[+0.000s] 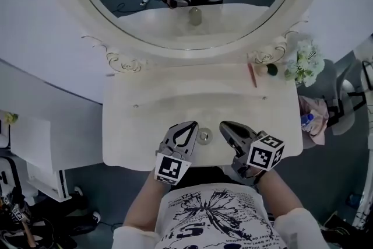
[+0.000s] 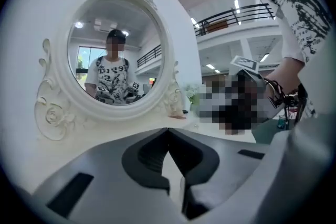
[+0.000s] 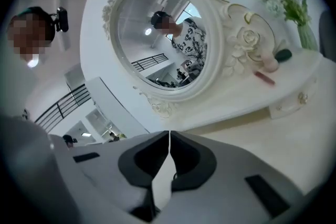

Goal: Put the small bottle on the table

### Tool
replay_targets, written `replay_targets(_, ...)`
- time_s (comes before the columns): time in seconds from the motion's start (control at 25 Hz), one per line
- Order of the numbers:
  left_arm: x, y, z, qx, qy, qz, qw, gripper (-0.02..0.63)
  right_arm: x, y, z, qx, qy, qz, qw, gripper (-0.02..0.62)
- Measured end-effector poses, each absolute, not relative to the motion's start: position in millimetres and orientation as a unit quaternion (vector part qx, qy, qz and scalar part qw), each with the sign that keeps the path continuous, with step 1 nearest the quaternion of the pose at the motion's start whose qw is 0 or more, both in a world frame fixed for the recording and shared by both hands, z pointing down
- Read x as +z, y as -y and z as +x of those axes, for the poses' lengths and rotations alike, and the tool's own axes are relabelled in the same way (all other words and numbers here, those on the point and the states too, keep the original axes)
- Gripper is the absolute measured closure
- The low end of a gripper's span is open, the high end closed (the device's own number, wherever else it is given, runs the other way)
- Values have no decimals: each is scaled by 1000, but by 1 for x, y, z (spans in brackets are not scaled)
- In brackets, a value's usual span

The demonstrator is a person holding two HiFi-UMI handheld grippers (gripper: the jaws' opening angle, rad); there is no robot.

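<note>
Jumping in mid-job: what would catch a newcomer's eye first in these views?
The ornate white oval mirror dominates the back of the dressing table. Near the table's front edge, a small bottle stands between the left gripper and the right gripper, both with jaws shut and empty. White flowers stand at the table's right end.

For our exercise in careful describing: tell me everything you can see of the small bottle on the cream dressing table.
From above, the small bottle shows as a little round, greyish-silver top, so it seems upright. It stands on the cream dressing table near its front edge, between the left gripper and the right gripper, both with jaws shut on nothing. It sits close to the left one; contact cannot be judged. Its reflection in the white-framed oval mirror looks pale and rounded.
</note>
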State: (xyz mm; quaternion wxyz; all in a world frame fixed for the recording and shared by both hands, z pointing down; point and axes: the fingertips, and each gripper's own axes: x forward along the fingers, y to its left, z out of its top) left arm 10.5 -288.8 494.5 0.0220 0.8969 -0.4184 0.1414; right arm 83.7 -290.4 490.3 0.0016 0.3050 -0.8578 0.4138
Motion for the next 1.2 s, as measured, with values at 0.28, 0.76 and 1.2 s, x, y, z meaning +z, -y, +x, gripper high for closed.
replay_targets(0.28, 457, 290, -21, 119, 461, 878, 60, 588, 454, 294, 84, 259, 895, 362, 26, 578)
replay_targets(0.76, 394, 278, -44, 33, 476, 878, 17, 588, 405, 287, 81, 45, 917, 392, 55, 578)
replay_targets(1.2, 384, 271, -37, 32, 469, 883, 1, 586, 408, 280, 76, 14, 912, 400, 95, 578)
